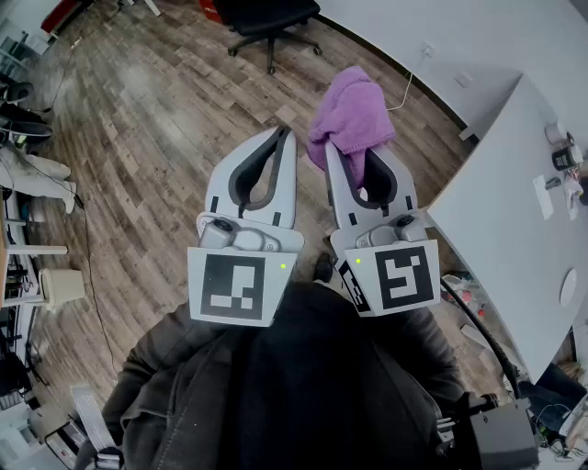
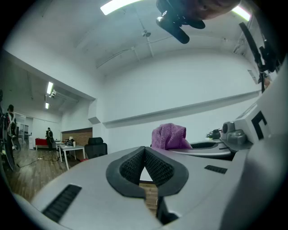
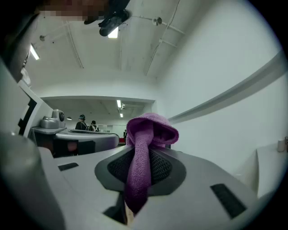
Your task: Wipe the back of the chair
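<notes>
Cloth (image 1: 349, 115), purple in colour, is held by your right gripper (image 1: 356, 154). In the right gripper view the two jaws are pressed against a narrow fold of the cloth (image 3: 150, 128). This fold runs down between the black pads, and the rest bunches in a loose heap over the tips. So the right gripper (image 3: 140, 150) is closed on it, with only the thickness of the fabric between the jaws.

Your left gripper (image 1: 285, 136) holds nothing. In the left gripper view its jaws meet at the tips, the black pads (image 2: 130, 167) make a small triangle of free space behind them, and nothing stands in that space. The left gripper (image 2: 145, 149) is completely closed. In that same view the cloth (image 2: 168, 137) shows on the right, above the body of the other gripper.

In the head view you keep both grippers close in front of your chest, side by side and almost parallel, and they point forward over the wooden floor (image 1: 138, 138). They are just beside each other but do not touch.

The chair (image 1: 268, 16) is a black office chair on a wheeled base. It stands on the floor ahead of you, at the top edge of the head view, well apart from both grippers. Neither the cloth nor a gripper touches it. Its back is cut off by the edge of the view. A white desk (image 1: 514, 211) stands at your right side.
</notes>
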`<action>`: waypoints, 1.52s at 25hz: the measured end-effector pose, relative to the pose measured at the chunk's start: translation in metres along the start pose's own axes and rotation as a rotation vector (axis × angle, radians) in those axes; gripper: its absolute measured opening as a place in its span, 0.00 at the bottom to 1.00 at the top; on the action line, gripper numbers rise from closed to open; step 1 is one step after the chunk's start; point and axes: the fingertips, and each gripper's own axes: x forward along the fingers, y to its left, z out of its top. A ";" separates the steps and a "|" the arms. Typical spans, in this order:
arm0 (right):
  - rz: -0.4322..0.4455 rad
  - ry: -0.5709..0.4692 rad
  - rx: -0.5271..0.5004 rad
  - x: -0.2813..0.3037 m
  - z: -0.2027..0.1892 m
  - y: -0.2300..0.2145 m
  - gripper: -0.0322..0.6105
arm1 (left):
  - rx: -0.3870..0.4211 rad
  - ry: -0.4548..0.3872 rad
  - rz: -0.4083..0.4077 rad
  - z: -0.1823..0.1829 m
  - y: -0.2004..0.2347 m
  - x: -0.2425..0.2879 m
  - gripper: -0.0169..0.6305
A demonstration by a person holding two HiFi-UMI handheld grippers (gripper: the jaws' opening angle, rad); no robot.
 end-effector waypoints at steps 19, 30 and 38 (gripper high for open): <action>0.056 0.014 0.090 0.012 -0.030 -0.053 0.16 | 0.022 0.051 0.042 -0.027 -0.022 0.046 0.03; 0.096 0.080 0.128 0.143 -0.060 -0.071 0.16 | -0.078 0.011 0.065 -0.049 0.085 0.142 0.03; 0.088 0.096 0.112 0.270 -0.061 -0.079 0.16 | -0.110 -0.022 0.050 -0.050 0.190 0.226 0.03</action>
